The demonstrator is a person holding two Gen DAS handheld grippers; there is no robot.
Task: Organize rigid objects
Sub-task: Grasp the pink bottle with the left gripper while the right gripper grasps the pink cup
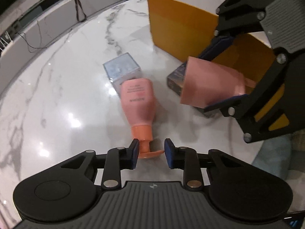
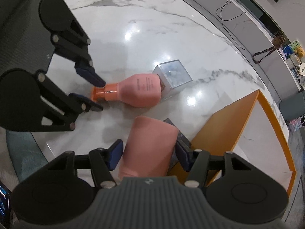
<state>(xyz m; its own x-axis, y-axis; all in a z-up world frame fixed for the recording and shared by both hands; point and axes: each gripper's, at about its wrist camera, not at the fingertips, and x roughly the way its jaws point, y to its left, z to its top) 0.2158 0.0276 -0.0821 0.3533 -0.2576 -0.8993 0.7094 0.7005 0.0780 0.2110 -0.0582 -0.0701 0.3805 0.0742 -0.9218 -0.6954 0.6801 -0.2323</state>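
L tool [image 1: 150, 151] open astride lying bottle's orange cap [image 1: 142, 132]; R tool [image 2: 148, 155] grips pink tube [image 2: 150, 145].

Pink bottle [image 1: 138, 97] — orange cap [image 1: 142, 131]

The bench [image 1: 63, 87] lies bare and wide on the far side of the lying pink bottle [image 1: 138, 99], so a claw could pass freely there, while the clear box [image 1: 122, 67] touches the bottle's base and blocks its far end. Between that bottle and the orange box [image 1: 177, 30] the gap is crowded: the right claw [image 2: 147, 155] hangs there with a pink container [image 2: 150, 145] between its pads, and a dark box [image 1: 175, 80] lies just beside the orange wall. The left claw [image 1: 150, 151] straddles the bottle's orange cap [image 1: 143, 131] (one pad touching, the other a little apart), closing off that end.
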